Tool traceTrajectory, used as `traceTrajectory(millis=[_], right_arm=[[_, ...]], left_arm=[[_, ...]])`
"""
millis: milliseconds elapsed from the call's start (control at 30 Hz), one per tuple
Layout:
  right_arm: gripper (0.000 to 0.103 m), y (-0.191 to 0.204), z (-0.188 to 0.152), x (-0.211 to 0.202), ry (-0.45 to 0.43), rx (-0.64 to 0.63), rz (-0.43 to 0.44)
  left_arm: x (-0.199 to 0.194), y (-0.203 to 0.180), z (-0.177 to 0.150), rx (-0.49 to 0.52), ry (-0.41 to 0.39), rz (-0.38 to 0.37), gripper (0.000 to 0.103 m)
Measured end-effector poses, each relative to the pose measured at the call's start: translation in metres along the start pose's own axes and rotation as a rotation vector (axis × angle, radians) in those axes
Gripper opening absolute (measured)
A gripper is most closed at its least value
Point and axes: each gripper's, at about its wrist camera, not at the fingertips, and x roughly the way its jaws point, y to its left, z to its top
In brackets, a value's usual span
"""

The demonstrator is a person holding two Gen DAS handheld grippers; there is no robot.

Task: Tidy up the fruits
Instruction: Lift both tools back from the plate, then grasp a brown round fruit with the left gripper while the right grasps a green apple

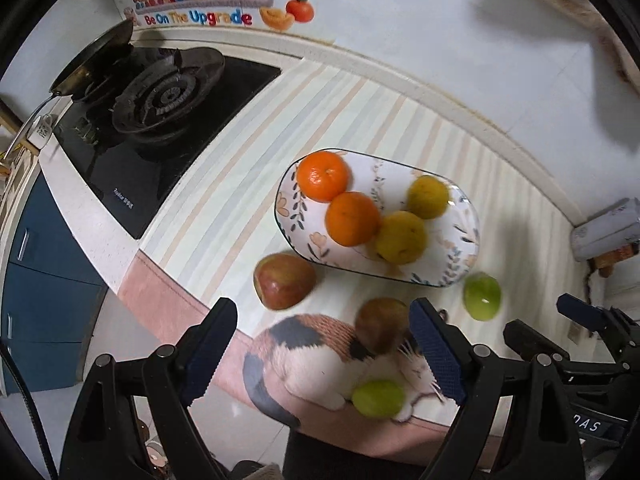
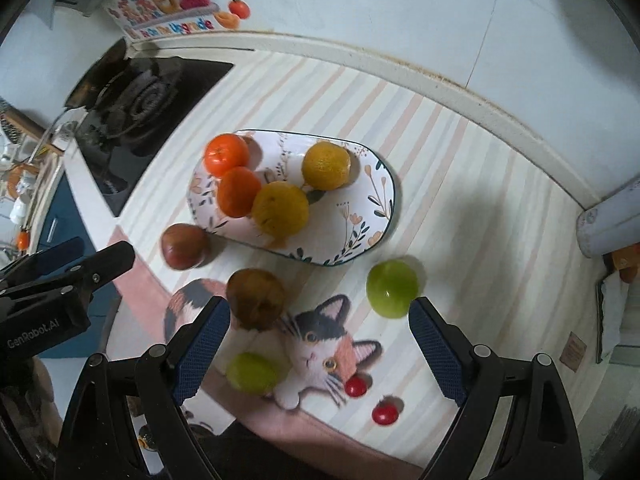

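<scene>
Both grippers, left [image 1: 324,348] and right [image 2: 320,344], hang spread and empty above the mat [image 2: 460,184], where apples [image 2: 185,246] and green fruits [image 2: 393,289] lie beside the plate [image 2: 376,216]: firm, smooth, likely to roll, best clasped across the middle.

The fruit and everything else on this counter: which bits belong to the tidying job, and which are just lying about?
Job:
oval flowered plate
two orange tangerines
two yellow citrus fruits
two reddish apples
two green round fruits
two small red tomatoes

Lying about:
black gas stove
dark frying pan
white mug
</scene>
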Motion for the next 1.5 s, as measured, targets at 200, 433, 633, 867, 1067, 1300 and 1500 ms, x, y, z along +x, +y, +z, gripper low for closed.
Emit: traceTrajectory(millis=[200, 433, 633, 867, 1067, 1300, 1500], right_arm=[[0.093, 0.002, -0.021, -0.044, -0.052, -0.032, 0.022], [0.093, 0.001, -0.044, -0.083, -0.101, -0.043, 0.049], [0.093, 0.003, -0.054, -0.104, -0.122, -0.063, 0.073], [0.093, 0.006, -0.057, -0.117, -0.143, -0.069, 0.081], [0.093, -0.003, -0.052, -0.108, -0.141, -0.021, 0.092], [0.093, -0.049, -0.031, -0.045, -0.082, 0.137, 0.054], [0.093, -0.091, -0.012, 0.047, 0.034, 0.273, 0.052]], left_arm=[[-0.044, -0.012, -0.024, 0.015, -0.048, -0.020, 0.088], [-0.079, -0.021, -0.046, 0.017, -0.086, -0.045, 0.088], [-0.096, -0.028, -0.059, 0.013, -0.108, -0.067, 0.088], [-0.106, -0.029, -0.062, 0.004, -0.131, -0.079, 0.088], [-0.103, -0.026, -0.057, -0.004, -0.141, -0.065, 0.088], [-0.057, -0.022, -0.036, 0.006, -0.111, 0.023, 0.101], [0.018, -0.032, -0.021, 0.037, 0.006, 0.037, 0.101]])
